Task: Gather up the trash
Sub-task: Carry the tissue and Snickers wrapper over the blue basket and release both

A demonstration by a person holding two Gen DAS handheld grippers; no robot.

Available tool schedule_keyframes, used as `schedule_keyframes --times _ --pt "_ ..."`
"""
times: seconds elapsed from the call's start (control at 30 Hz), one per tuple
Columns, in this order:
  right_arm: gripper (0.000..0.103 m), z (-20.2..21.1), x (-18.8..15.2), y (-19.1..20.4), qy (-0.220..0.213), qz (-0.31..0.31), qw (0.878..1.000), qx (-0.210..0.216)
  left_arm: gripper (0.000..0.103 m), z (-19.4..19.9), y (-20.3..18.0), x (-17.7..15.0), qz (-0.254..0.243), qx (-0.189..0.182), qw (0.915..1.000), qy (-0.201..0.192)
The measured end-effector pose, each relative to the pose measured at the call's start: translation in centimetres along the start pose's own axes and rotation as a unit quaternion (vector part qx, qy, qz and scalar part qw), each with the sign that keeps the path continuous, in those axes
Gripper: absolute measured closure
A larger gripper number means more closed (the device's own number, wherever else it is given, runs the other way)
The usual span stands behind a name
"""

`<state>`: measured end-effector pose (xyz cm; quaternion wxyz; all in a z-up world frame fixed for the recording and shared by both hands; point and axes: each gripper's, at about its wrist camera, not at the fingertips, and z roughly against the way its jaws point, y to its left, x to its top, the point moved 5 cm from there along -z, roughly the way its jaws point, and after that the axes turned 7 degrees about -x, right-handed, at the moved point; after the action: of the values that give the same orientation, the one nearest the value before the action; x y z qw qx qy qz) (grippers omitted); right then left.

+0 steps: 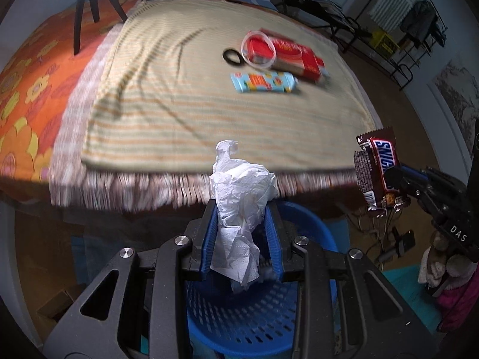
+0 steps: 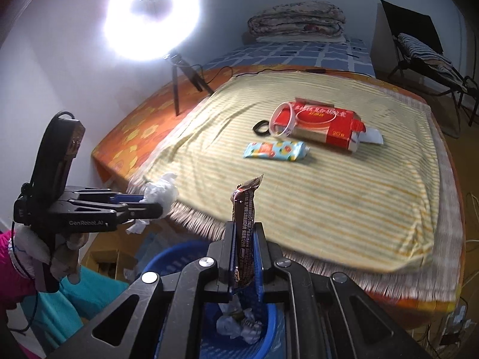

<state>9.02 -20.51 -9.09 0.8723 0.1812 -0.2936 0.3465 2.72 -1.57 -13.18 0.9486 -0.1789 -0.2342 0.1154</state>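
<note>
Left gripper [image 1: 242, 236] clamps a crumpled white tissue [image 1: 239, 206] above the perforated blue plastic basket [image 1: 248, 317], off the bed's fringed edge; right gripper [image 2: 244, 257] pinches a glossy brown Snickers wrapper [image 2: 245, 233]. Only the right view shows wadded paper [image 2: 239, 326] inside the basket.

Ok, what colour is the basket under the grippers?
Blue, with perforated walls: the basket shows best in the left wrist view.

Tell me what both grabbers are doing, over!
Left gripper shut on crumpled tissue. Right gripper shut on Snickers wrapper. Both over blue basket. Nothing blocking the drop.
</note>
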Motion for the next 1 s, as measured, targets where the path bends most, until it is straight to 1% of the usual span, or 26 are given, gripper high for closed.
schedule_keyframes --times 0.27,0.57,0.73,1.0 --pt "0.094 -0.4 -3.9 1.9 0.023 0.005 1.000 0.014 0.072 -1.3 -0.3 -4.6 -0.004 -0.001 0.9996 0.029" --pt "0.094 -2.7 -7.5 2.9 0.066 0.007 0.998 0.021 0.072 -3.6 0.7 -8.7 -0.005 0.008 0.9975 0.069" --pt "0.092 -4.0 -9.0 3.4 0.088 0.012 0.996 0.024 0.072 -4.3 0.9 -9.7 -0.006 0.011 0.9964 0.084" --pt "0.091 -5.2 -10.0 3.4 0.106 0.014 0.994 0.024 0.072 -5.1 0.9 -10.5 -0.015 0.015 0.9952 0.096"
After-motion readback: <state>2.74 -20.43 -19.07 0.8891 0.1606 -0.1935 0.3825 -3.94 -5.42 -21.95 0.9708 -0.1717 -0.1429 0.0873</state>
